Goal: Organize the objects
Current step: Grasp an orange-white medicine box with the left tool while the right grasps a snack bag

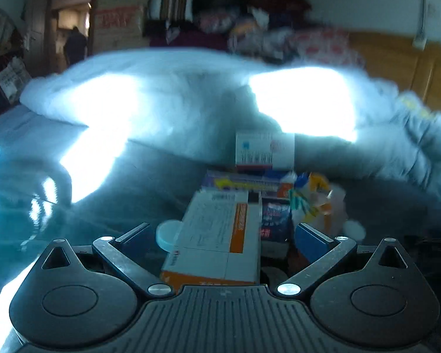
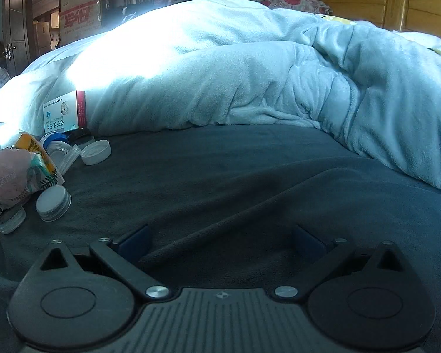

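In the left wrist view my left gripper is open, its blue pads either side of a white and orange medicine box that lies between the jaws without touching them. Beyond it lie a purple and yellow box, a dark packet, a colourful sachet and an upright white box with a red edge. In the right wrist view my right gripper is open and empty over the grey blanket. The upright white box, several plastic lids and a metal-rimmed cap lie at the far left.
A bulky light blue duvet is heaped behind the objects. A wooden headboard stands at the back right, cardboard boxes and a door at the back left. A pale blue lid lies left of the orange box.
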A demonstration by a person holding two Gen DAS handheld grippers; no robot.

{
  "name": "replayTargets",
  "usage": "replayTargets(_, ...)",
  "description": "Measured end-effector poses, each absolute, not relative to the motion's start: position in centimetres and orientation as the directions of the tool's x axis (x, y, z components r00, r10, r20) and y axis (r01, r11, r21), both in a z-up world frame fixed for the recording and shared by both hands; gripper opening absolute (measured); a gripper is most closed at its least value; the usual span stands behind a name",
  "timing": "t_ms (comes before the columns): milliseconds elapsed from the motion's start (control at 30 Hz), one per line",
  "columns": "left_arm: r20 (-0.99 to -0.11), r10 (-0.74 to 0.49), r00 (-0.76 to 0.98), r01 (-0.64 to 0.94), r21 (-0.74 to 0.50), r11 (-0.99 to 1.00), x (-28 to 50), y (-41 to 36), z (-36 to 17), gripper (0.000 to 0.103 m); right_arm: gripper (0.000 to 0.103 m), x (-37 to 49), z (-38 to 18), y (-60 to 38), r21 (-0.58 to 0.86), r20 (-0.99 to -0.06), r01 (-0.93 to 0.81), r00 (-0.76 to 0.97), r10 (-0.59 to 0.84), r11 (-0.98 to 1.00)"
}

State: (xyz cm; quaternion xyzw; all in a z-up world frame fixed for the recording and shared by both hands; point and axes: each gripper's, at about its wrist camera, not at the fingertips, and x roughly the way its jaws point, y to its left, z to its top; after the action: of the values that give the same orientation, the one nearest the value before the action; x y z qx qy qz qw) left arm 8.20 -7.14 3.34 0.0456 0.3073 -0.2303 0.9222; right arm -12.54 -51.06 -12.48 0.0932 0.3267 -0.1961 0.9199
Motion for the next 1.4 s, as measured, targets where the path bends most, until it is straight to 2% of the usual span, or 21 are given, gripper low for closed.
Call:
replayTargets(67,-0.641,-0.352,0.682,0.445,-0.018,0.895,9.3,-8.0,1.8,0.103,0.103,-12.5,-12.5,-51.1,0.043,-0.638,0.422,0.710,-0.300,0.906)
replayTargets(167,-0.655,-0.339,0.675,0.423,-0.033,0.906,10.3,-8.0,0.7,0.103,0.103,-12.6,-12.5,-51.0,0.044,-0.634,0.422,0.712,-0.301,0.906)
replayTargets(233,-0.668,-0.329,0.668,0.419,-0.029,0.908,10.7,-8.5,0.3,0.096,0.103,-12.4,-12.6,-50.8,0.034,-0.633,0.425,0.710,-0.310,0.905)
replayTargets(300,-0.680,-0.324,0.657,0.414,-0.033,0.909,10.6,-8.4,-0.2,0.079,0.103,-12.2,-12.4,-50.4,0.007,-0.638,0.425,0.699,-0.324,0.905)
replayTargets(433,-0.643,-0.304,0.703,0.382,-0.020,0.924,9.4,-7.8,0.4,0.076,0.103,-12.4,-12.6,-50.6,0.023,-0.637,0.425,0.704,-0.314,0.905)
replayTargets(667,-0.542,-0.287,0.790,0.320,-0.035,0.947,5.8,-5.0,5.1,0.076,0.103,-11.9,-12.3,-51.5,0.055,-0.664,0.424,0.692,-0.284,0.904)
replayTargets(700,-0.536,-0.284,0.795,0.309,-0.045,0.950,5.4,-4.4,5.6,0.076,0.096,-11.8,-11.6,-51.7,0.099,-0.675,0.409,0.697,-0.241,0.907)
replayTargets(733,-0.527,-0.280,0.803,0.297,-0.054,0.953,5.1,-3.9,6.1,0.076,0.080,-12.0,-10.5,-51.4,0.141,-0.659,0.365,0.728,-0.187,0.920)
replayTargets(767,-0.518,-0.273,0.811,0.285,-0.059,0.957,4.8,-3.5,6.4,0.076,0.080,-12.2,-9.2,-50.4,0.151,-0.638,0.310,0.756,-0.147,0.939)
replayTargets(800,-0.512,-0.269,0.816,0.275,-0.065,0.959,4.6,-3.1,6.7,0.076,0.089,-12.5,-7.9,-49.1,0.158,-0.598,0.255,0.794,-0.113,0.954)
replayTargets(833,-0.509,-0.269,0.818,0.269,-0.075,0.960,4.4,-2.8,7.0,0.076,0.103,-12.8,-6.6,-47.8,0.192,-0.526,0.171,0.849,-0.046,0.967)
replayTargets(900,-0.506,-0.275,0.818,0.262,-0.098,0.960,4.2,-2.3,7.3,0.076,0.102,-12.3,-5.2,-45.4,0.237,-0.417,0.010,0.904,0.092,0.971)
replayTargets(933,-0.508,-0.277,0.815,0.262,-0.104,0.960,4.1,-2.2,7.3,0.076,0.102,-11.2,-4.8,-44.0,0.221,-0.409,-0.073,0.898,0.160,0.972)
replayTargets(1033,-0.515,-0.275,0.812,0.250,-0.118,0.961,4.1,-1.9,7.4,0.076,0.102,-7.6,-4.7,-40.5,0.121,-0.436,-0.183,0.873,0.218,0.976)
replayTargets(1233,-0.518,-0.271,0.811,0.231,-0.142,0.963,4.4,-1.3,7.5,0.076,0.102,-3.0,-6.9,-37.5,0.108,-0.542,-0.229,0.802,0.250,0.967)
replayTargets(1400,-0.516,-0.284,0.808,0.244,-0.145,0.959,4.5,-1.9,7.5,0.076,0.102,-1.7,-10.0,-36.5,0.037,-0.588,-0.111,0.801,0.112,0.993)
